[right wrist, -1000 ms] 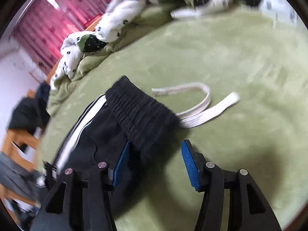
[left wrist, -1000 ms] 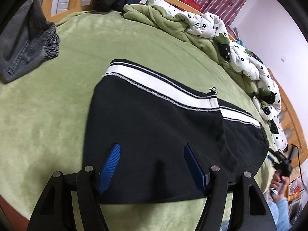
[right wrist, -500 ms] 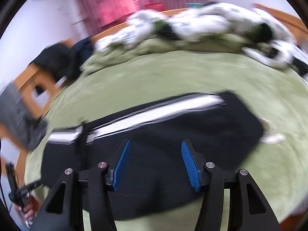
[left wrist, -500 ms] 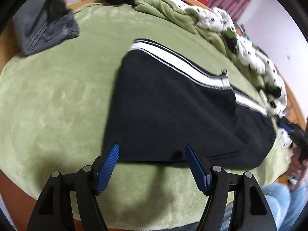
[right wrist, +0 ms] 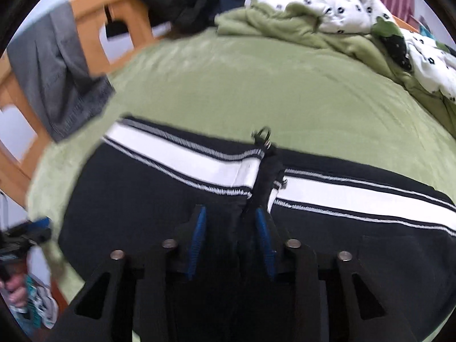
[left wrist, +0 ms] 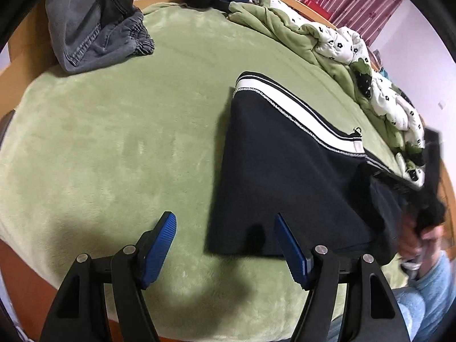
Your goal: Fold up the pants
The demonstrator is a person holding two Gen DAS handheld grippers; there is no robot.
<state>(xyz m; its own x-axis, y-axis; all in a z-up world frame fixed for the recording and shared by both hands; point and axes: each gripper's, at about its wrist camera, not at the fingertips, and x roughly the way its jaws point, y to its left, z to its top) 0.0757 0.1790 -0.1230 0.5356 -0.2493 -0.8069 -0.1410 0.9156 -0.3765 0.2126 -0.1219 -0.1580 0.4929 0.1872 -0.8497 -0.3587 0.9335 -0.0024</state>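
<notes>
Bed (left wrist: 119, 131): a wide green fleece cover on a wooden frame, bearing everything below. A rumpled green and white flowered quilt (left wrist: 347, 48) lies heaped along its far edge. Grey jeans (left wrist: 94, 22) hang over the frame at the far left corner, well apart from the work.

Pants (left wrist: 279, 176): black, with a white side stripe (right wrist: 182, 156) edged in thin lines, lying flat across the near half of the bed. The hem end points toward the jeans. In the right wrist view the cloth appears already doubled, with a small metal ring (right wrist: 263, 135) standing at the stripe where the upper layer ends.

Left tool (left wrist: 225, 245): its blue pads stand wide apart and grip nothing. It hangs over the near hem corner of the pants, one pad above the bare cover and the other above the black cloth.

Right tool (right wrist: 230, 228): pointed steeply down at the middle of the pants. Its pads have come together on a raised ridge of black cloth that runs up to the stripe, so it is clenched on the pants.

Step in hand, as judged: one side has its pinch and the other has not, ahead of a further fold. The next move would call for the left tool to sink onto the hem corner and clamp all layers. Both could then lift together, keeping the stripe edges aligned.
</notes>
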